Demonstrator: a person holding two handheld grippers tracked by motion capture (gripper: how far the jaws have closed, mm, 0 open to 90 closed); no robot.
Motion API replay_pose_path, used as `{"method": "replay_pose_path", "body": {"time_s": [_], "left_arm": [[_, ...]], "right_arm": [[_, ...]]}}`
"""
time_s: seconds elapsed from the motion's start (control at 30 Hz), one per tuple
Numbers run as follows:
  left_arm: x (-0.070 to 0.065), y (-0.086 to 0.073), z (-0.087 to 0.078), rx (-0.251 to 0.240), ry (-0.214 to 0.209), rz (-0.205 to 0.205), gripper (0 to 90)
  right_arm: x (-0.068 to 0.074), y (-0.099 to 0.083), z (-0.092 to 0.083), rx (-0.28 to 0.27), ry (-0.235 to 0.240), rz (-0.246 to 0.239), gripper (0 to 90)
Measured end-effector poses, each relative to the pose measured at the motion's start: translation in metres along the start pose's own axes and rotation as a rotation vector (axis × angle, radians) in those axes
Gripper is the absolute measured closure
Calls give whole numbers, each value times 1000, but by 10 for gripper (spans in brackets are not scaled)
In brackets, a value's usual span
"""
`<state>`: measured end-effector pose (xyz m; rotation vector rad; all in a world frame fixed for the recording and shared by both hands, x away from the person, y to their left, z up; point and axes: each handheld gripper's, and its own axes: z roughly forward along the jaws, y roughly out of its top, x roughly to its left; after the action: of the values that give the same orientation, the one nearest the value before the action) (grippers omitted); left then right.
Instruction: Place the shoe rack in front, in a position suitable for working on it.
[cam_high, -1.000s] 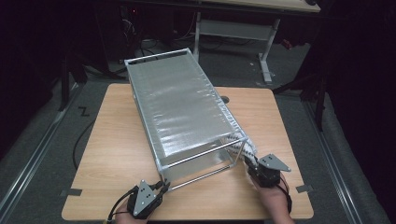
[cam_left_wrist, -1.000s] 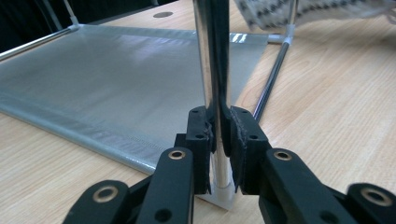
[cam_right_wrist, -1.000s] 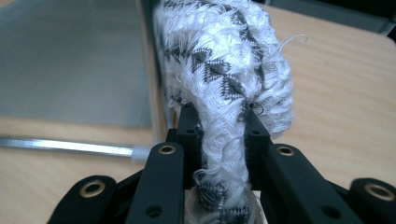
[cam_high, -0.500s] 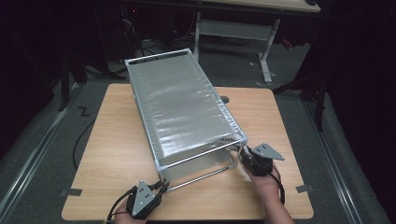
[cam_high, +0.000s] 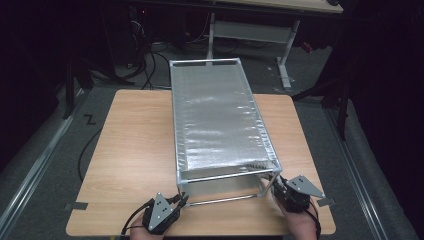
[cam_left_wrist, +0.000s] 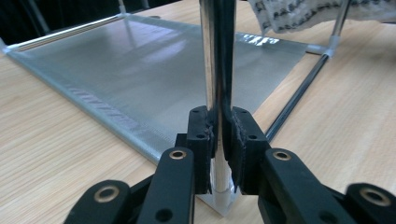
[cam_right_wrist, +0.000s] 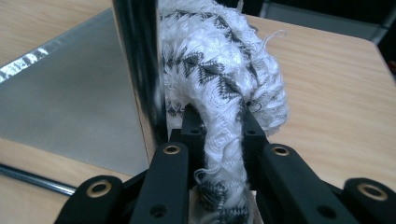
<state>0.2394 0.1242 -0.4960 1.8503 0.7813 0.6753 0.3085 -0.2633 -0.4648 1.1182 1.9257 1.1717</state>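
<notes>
**Rack swung square, both grips on**

High view: rack (cam_high: 220, 120) has turned since a sec ago, now lengthwise ahead of both grippers.
Left gripper (cam_left_wrist: 219, 135) view: clamped on chrome post (cam_left_wrist: 215, 56).
Right gripper (cam_right_wrist: 219, 135) view: pinching cloth (cam_right_wrist: 224, 79) beside post; repositioning prob. done.

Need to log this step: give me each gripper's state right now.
Left gripper: closed on the rack's upright metal post.
Right gripper: closed on the white patterned cloth, right beside the rack's other near post.
</notes>
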Motion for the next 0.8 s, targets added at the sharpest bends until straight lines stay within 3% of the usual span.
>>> {"method": "replay_pose_path", "body": {"time_s": [0.1,0.37,0.63,0.8], "left_arm": [[-8,4,5,4,-25,22,791],[-21,14,23,15,-53,57,786],[-20,17,30,14,-80,59,783],[-16,16,28,15,-68,49,785]], "right_arm": [[-1,-9,-16,-3,-42,-5,784],[-14,-29,-40,-8,-89,55,784],[-20,-32,-48,-19,-90,78,784],[-14,-33,-50,-14,-99,78,784]]}}
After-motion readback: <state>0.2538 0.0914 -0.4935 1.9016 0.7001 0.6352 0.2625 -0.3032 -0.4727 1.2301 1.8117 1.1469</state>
